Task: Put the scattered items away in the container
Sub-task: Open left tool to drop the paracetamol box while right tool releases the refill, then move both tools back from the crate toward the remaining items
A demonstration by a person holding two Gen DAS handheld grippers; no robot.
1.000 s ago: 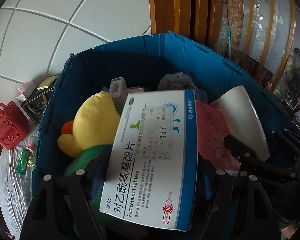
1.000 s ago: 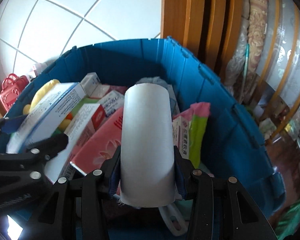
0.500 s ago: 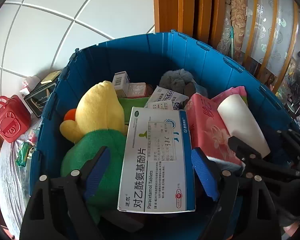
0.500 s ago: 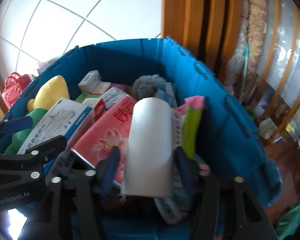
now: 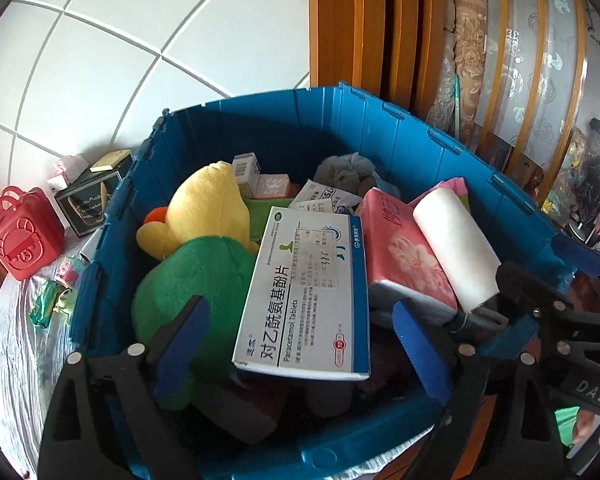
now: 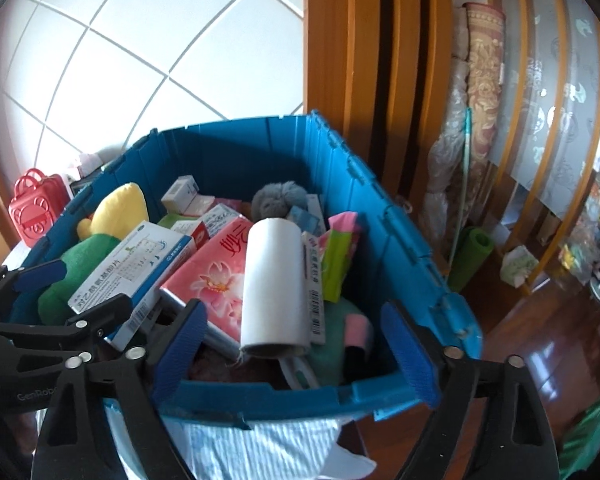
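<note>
Plainly, the biggest thing in view is the blue container point(image 5: 380, 148), a ribbed plastic crate that stands before a white tiled wall point(image 5: 140, 40) and a wooden door frame point(image 6: 360, 60). It is packed nearly to the rim. On its left side lies a plush toy point(image 5: 204, 232) with a yellow head and green body, leaning against the crate wall. Next to it, in the middle, a white and blue paracetamol box point(image 5: 312, 292) rests flat on top of the heap, its near end toward the camera. To the right of that box sits a pink tissue pack point(image 5: 404, 256) with a flower print, and a white paper roll point(image 6: 274, 280) lies lengthwise across the tissue pack, its open end facing the near rim. A grey fluffy ball point(image 6: 276, 200) sits toward the far wall, with small cartons beside it.

The left gripper point(image 5: 300, 344) hangs over the near rim with its jaws opening; the paracetamol box lies between the blue pads but neither pad touches it. The right gripper point(image 6: 296, 344) is likewise opening, its pads standing well clear on either side of the paper roll.

Outside the crate, at left, a red toy case point(image 5: 24, 236) stands on the cloth-covered surface point(image 5: 16, 360).
</note>
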